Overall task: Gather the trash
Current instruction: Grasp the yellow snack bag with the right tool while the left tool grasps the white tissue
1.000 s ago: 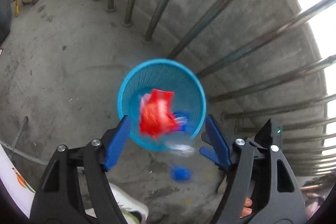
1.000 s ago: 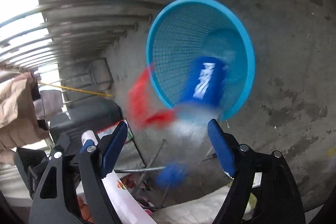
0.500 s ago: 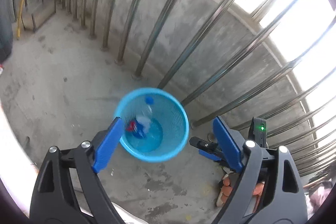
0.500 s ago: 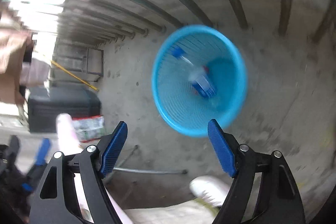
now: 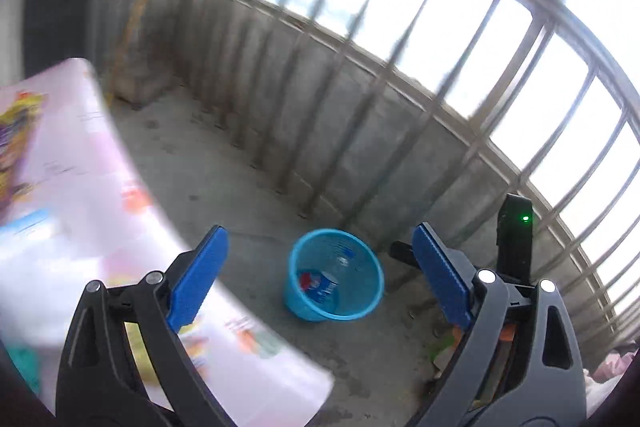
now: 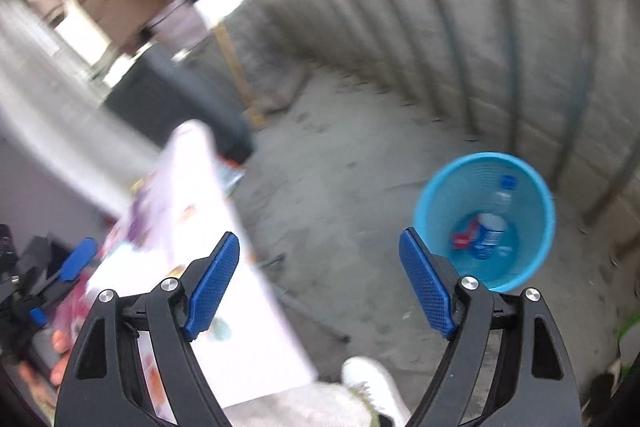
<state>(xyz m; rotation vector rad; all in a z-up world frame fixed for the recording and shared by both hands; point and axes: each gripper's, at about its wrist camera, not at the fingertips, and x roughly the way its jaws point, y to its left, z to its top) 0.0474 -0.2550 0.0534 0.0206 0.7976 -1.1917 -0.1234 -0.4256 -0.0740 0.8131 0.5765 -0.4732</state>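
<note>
A blue mesh bin [image 5: 362, 307] stands on the concrete floor by the railing; it also shows in the right wrist view [image 6: 436, 195]. Inside lie a clear plastic bottle with a blue label [image 5: 326, 285] [image 6: 490, 235] and a red wrapper [image 5: 306, 279] [image 6: 462, 237]. My left gripper [image 5: 320, 279] is open and empty, high above the bin. My right gripper [image 6: 320, 283] is open and empty, left of the bin and well above the floor. The right gripper's tip [image 5: 404, 251] shows in the left wrist view, and the left gripper [image 6: 60, 279] in the right wrist view.
A table with a pale printed cloth [image 5: 80, 227] [image 6: 188, 211] fills the left. A metal railing on a low concrete wall [image 5: 400, 99] runs behind the bin. A black box [image 6: 172, 99] and a yellow pole [image 6: 236, 71] stand at the back. A white shoe [image 6: 368, 379] is below.
The bottle and red wrapper dropped from the grippers into the bin. Both grippers have risen and pulled back from the bin; the table has come into view.
</note>
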